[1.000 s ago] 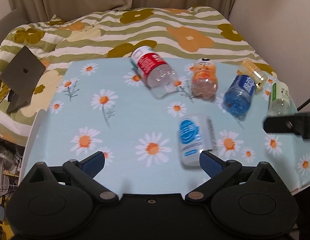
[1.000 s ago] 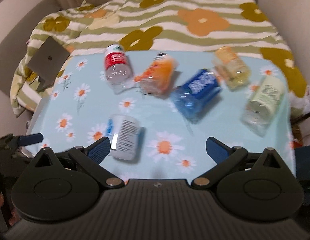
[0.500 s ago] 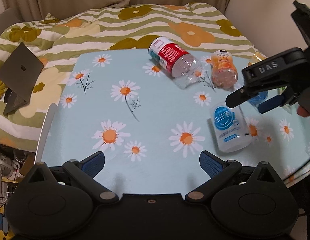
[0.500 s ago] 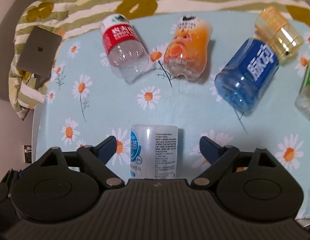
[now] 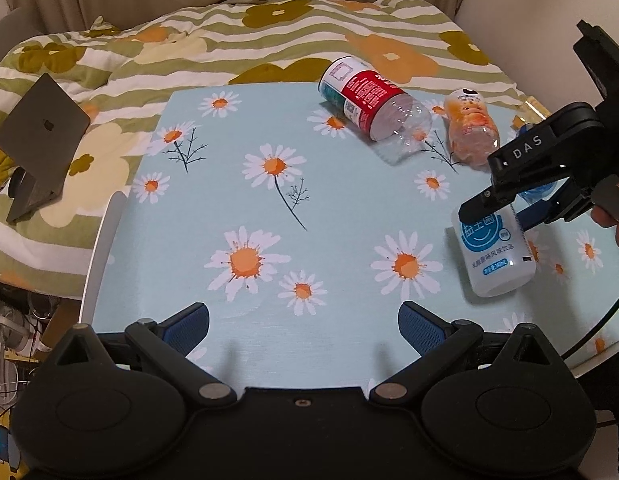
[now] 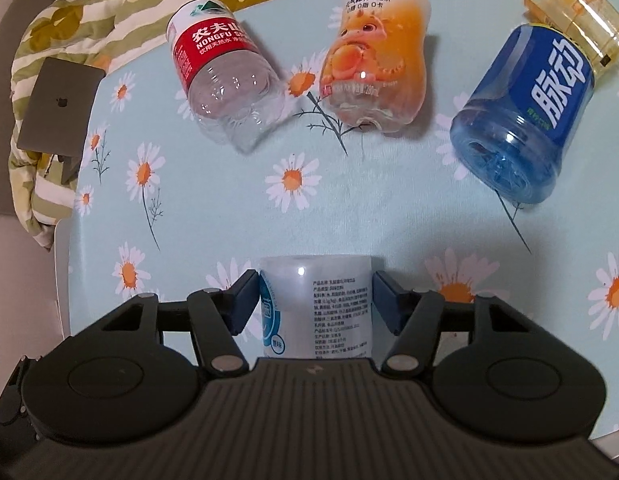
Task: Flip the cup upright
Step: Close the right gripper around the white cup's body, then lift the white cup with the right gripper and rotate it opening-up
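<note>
A white cup-like bottle with a blue label (image 6: pixel 315 306) lies on its side on the daisy-print table (image 6: pixel 349 208). My right gripper (image 6: pixel 314 300) straddles it, its two blue pads touching or nearly touching its sides. In the left wrist view the same white bottle (image 5: pixel 495 254) lies at the right with the right gripper (image 5: pixel 505 210) over its far end. My left gripper (image 5: pixel 303 326) is open and empty above the table's near edge.
Lying on the table: a red-labelled clear bottle (image 6: pixel 225 80), an orange bottle (image 6: pixel 373 68), a blue bottle (image 6: pixel 525 120) and a yellow jar (image 6: pixel 577 16). A flowered quilt (image 5: pixel 229 40) and a laptop (image 5: pixel 41 140) lie beyond the table's left edge.
My right gripper has come down over the white bottle and its jaws have narrowed around it. My left gripper has drifted left, away from the bottles.
</note>
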### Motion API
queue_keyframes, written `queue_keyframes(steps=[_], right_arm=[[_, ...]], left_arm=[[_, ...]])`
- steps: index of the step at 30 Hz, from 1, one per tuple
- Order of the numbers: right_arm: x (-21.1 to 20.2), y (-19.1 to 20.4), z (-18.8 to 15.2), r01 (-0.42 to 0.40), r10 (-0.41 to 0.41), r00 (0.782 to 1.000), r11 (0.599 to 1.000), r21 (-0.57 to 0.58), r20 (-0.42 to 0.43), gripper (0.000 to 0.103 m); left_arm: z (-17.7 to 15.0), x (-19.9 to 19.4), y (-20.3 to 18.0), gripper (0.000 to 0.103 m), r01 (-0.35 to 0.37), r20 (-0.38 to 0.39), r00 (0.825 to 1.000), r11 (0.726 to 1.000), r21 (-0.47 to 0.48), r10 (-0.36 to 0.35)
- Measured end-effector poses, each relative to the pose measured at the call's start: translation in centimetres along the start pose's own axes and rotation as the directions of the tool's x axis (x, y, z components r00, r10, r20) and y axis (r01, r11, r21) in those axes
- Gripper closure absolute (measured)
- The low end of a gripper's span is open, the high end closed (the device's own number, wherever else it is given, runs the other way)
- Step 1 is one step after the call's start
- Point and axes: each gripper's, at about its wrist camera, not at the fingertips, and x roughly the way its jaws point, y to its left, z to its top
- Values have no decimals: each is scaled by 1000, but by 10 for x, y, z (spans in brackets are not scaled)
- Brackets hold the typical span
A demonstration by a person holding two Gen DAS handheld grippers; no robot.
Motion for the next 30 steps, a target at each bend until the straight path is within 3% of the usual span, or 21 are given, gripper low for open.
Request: queue_keyframes(steps=[10, 13, 15, 18, 21, 25, 30], right_arm=[[-20, 10, -6, 2, 1, 999, 998, -67, 45, 32], [-38, 15, -13, 6, 4, 994, 996, -91, 109, 32], [-54, 19, -24, 19, 5, 979, 993, -114, 203, 31], [-67, 21, -46, 34, 12, 929, 993, -117, 371, 31], [-62, 21, -70, 47, 14, 853, 994, -103, 522, 31], [-37, 21, -97, 86, -4, 751, 992, -92, 660, 31], [-8, 29, -112, 196, -39, 629, 975, -110, 776, 31]], left_arm=[[4, -4, 1, 0, -1, 5, 1000, 1000, -13, 1], [6, -9, 2, 0, -1, 14, 1000, 1000, -16, 1], [7, -11, 2, 0, 0, 24, 1000, 1000, -17, 0], [9, -11, 2, 0, 3, 31, 1000, 1000, -22, -2], [9, -11, 4, 0, 0, 42, 999, 1000, -30, 1], [7, -11, 3, 0, -25, 68, 997, 1000, -8, 26], [0, -11, 5, 0, -49, 100, 994, 999, 11, 48]])
